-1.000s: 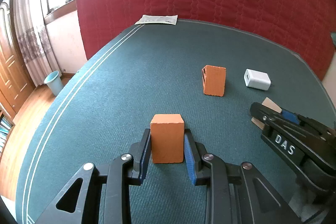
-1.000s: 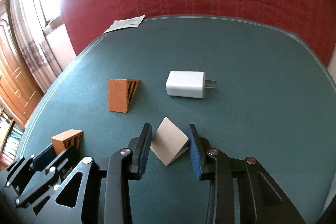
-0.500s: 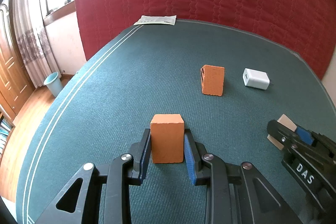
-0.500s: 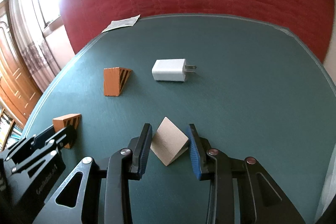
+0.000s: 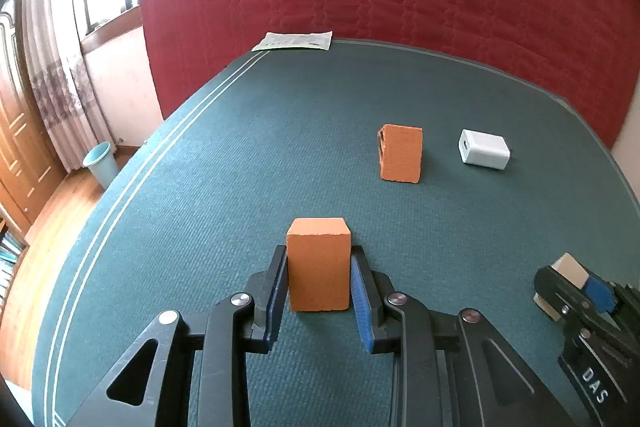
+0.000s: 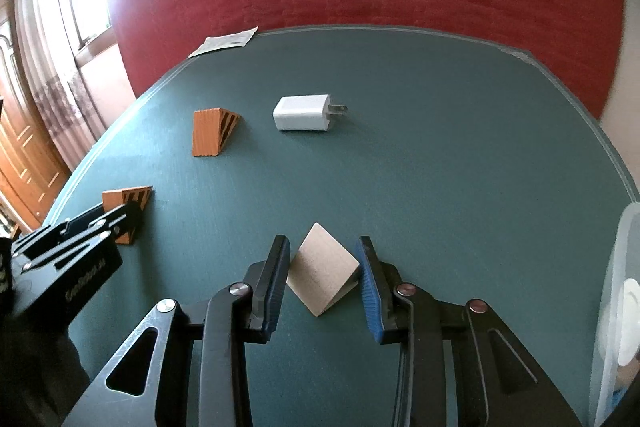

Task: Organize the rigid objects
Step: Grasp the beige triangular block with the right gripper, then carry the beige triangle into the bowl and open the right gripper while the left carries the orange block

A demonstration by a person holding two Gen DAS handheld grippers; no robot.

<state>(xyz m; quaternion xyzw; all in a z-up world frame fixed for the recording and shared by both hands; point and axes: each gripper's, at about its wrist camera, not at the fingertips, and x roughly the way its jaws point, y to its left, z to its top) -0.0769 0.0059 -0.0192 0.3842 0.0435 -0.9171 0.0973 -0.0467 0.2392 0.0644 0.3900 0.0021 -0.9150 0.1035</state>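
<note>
An orange block (image 5: 319,264) is pinched by the left hand-held gripper (image 5: 319,279) at 6 o'clock on the green table (image 5: 240,167). A tan wedge (image 6: 322,269) is clamped corner-wise by the right hand-held gripper (image 6: 323,275). A second orange block (image 5: 401,158) and a white charger (image 5: 483,149) are seen near 1 o'clock, apart.

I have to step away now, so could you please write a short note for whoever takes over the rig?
Left tongs: shut on an orange block.
Right tongs: shut on a beige block, gripped corner to corner.
On the green table: a second orange block and a white charger, apart and untouched.
A pale container shows at the right edge.
Done: two pieces gripped.
Left: place both, then collect the other two; where they go is not shown.
</note>
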